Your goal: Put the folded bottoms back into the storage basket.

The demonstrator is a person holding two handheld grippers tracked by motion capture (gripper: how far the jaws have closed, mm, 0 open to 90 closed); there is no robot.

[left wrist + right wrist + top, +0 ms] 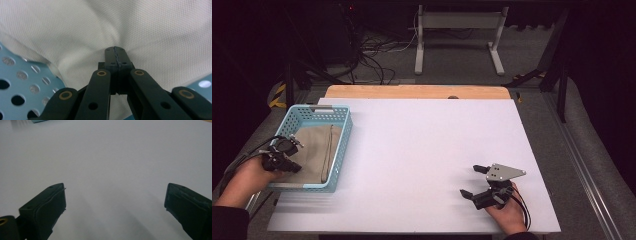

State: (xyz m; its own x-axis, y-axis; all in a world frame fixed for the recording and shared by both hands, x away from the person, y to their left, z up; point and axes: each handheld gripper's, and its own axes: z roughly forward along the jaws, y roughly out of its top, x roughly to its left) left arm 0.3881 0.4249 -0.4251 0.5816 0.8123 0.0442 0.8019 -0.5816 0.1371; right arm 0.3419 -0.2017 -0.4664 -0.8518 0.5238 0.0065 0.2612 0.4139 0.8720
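The left hand-held gripper [117,53] is pinched together on the beige cloth [314,147] lying inside the blue basket [339,150]. The right hand-held gripper [473,181] rests well right of the basket, jaws spread. With so thin a pinch, the fabric may slip free or drag on the basket's rim.

High view: fixed above near table edge, faces forward and down, takes in whole white table [422,150].
Left gripper view: rides on left gripper [292,162], looks steeply down, very close to beige cloth [140,27] in blue basket [22,82]; high view shares both.
Right gripper view: low over table, looks along bare surface toward far basket corner.
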